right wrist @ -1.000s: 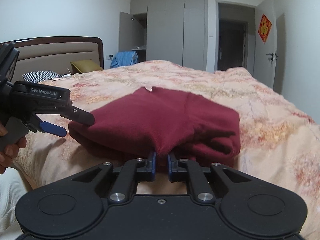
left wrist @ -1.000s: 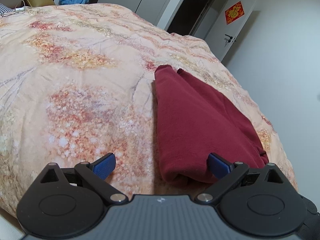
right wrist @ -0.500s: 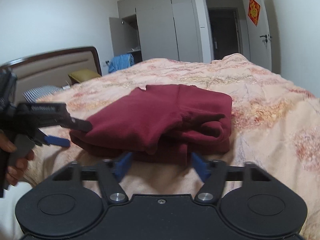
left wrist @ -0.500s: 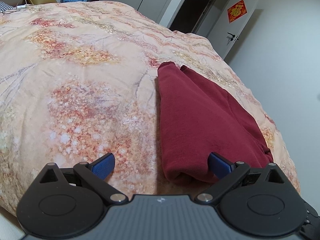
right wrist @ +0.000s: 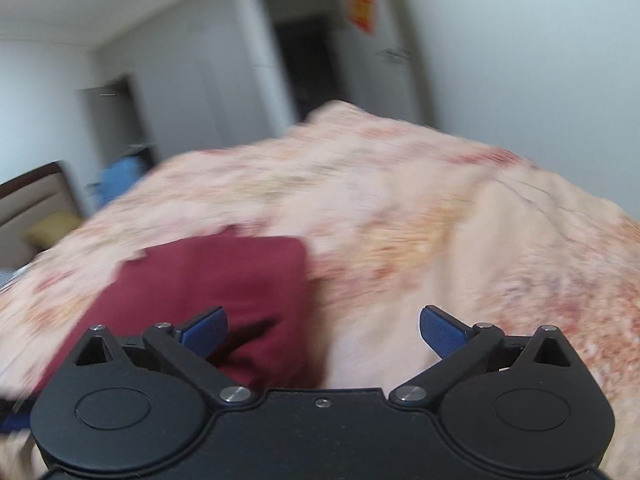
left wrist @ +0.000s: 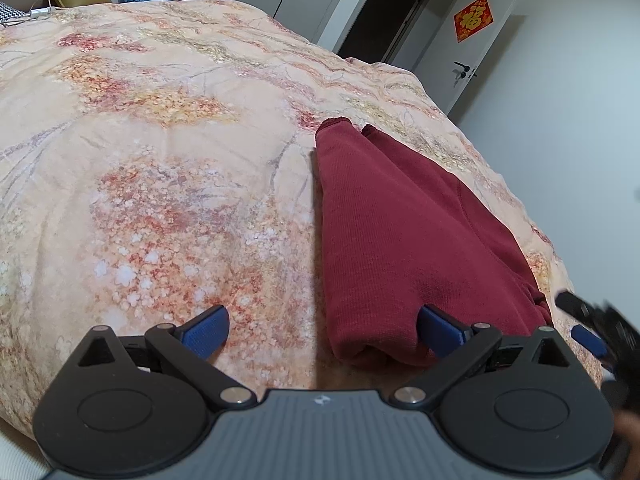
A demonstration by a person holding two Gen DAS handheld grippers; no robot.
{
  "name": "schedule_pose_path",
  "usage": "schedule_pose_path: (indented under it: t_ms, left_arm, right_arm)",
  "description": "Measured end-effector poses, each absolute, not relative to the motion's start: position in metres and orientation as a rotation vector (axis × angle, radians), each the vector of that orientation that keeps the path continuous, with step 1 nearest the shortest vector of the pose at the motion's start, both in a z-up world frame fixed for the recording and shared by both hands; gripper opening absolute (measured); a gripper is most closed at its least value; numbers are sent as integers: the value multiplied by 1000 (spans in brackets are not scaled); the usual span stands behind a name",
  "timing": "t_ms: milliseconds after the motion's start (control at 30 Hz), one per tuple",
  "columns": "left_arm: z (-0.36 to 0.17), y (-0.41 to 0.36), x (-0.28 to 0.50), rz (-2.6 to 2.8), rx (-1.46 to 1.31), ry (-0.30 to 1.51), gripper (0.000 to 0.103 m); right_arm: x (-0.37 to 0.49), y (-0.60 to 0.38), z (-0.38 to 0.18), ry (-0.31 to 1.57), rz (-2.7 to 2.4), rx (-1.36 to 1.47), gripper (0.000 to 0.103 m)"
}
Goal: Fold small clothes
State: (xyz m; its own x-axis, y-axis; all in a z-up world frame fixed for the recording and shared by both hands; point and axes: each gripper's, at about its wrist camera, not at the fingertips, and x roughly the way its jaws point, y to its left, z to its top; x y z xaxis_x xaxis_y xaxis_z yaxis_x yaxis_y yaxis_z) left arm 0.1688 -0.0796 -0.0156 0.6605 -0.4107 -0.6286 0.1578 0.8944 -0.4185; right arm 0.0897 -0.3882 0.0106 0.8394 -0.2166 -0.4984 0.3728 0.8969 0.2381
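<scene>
Right claw [right wrist: 323,326] opening wide with nothing between its pads, left claw [left wrist: 323,327] spread apart, empty, folded red sweater [left wrist: 400,240] lying on floral bed [left wrist: 160,160]

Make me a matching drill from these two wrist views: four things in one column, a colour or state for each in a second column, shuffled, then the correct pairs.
Things:
1. garment
2. quilt
3. right gripper
4. door ornament

Colours or states:
A. peach with a floral print
B. jaws opening wide, nothing between the pads
C. dark red, folded on the bed
D. red and gold, hung on a white door

Pairs: 1-C, 2-A, 3-B, 4-D
</scene>
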Motion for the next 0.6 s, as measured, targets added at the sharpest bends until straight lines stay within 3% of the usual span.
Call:
schedule_pose_path:
  t_ms: [267,600]
  left_arm:
    - [-16,-81,170,-327,-339,792,103]
    - [-16,-82,170,-328,-334,790,103]
  right_arm:
    - [125,-410,-6,587,-356,399,102]
    - [79,-391,-22,608,-298,247,102]
